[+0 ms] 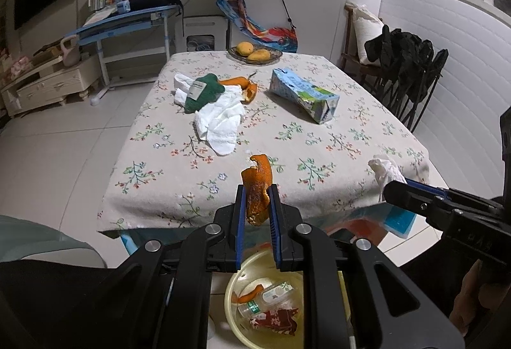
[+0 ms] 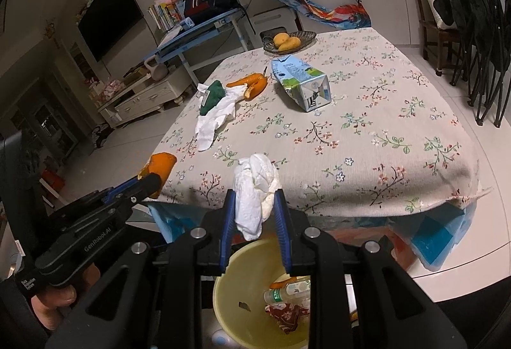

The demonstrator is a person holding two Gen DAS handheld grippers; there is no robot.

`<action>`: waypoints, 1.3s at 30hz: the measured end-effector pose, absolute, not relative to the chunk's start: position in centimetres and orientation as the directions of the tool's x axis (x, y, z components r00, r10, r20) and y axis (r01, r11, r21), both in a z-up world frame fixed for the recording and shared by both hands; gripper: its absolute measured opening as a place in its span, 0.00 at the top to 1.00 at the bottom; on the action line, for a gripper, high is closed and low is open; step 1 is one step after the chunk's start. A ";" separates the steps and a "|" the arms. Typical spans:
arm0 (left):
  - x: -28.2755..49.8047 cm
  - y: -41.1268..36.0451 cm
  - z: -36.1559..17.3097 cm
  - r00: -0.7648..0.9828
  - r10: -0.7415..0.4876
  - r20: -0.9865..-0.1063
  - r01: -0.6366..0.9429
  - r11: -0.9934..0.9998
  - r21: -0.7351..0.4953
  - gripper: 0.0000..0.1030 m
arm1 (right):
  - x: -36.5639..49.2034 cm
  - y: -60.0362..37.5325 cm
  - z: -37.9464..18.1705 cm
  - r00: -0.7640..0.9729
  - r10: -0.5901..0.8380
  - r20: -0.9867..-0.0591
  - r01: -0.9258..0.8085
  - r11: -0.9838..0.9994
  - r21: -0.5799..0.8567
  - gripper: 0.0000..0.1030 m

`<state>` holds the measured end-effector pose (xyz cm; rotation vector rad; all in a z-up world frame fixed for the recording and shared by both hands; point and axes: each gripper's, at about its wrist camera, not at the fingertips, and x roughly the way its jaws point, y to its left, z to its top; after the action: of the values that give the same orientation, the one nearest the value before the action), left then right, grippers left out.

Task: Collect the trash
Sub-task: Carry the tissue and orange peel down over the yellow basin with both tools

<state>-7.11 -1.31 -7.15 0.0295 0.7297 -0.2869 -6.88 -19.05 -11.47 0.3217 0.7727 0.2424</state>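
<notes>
White floor tiles go all around one bench (image 1: 319, 138) with a flowery cloth on it. Two tongs are up in the air by the bench's near edge. One left tongs (image 1: 258, 205) pinches one piece of orange peel (image 1: 258, 186) tight between its two blue pads. One right tongs (image 2: 255, 208) squeezes one crumpled white tissue (image 2: 255, 189) between its two blue pads. Under both tongs, on the floor, sits one yellow bin (image 2: 233, 294). Inside it I count one small plastic bottle (image 1: 271, 294), one red wrapper (image 1: 274, 318) and one bit of orange peel (image 1: 250, 293). More trash waits on the bench. One blue and white milk carton (image 1: 303, 93) lies on its side near the middle. Toward the left edge there is one messy pile: some white tissue (image 1: 220, 122), one green cloth thing (image 1: 202, 91) on top of it, and one more big orange peel (image 1: 242, 87) just beside it. At the far edge stands one dark plate (image 1: 255, 56) with two yellow fruits (image 1: 252, 51) on it.
</notes>
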 end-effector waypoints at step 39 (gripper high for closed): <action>-9.1 -4.5 -12.0 0.529 -0.299 -0.794 0.434 0.899 -0.049 0.87 | -7.9 -17.7 -16.2 0.491 0.330 -0.806 -0.058 0.936 0.348 0.73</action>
<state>-9.07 -4.52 -11.99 0.1620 0.9138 -0.4402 -7.91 -17.67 -16.24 0.2911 1.0345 0.2397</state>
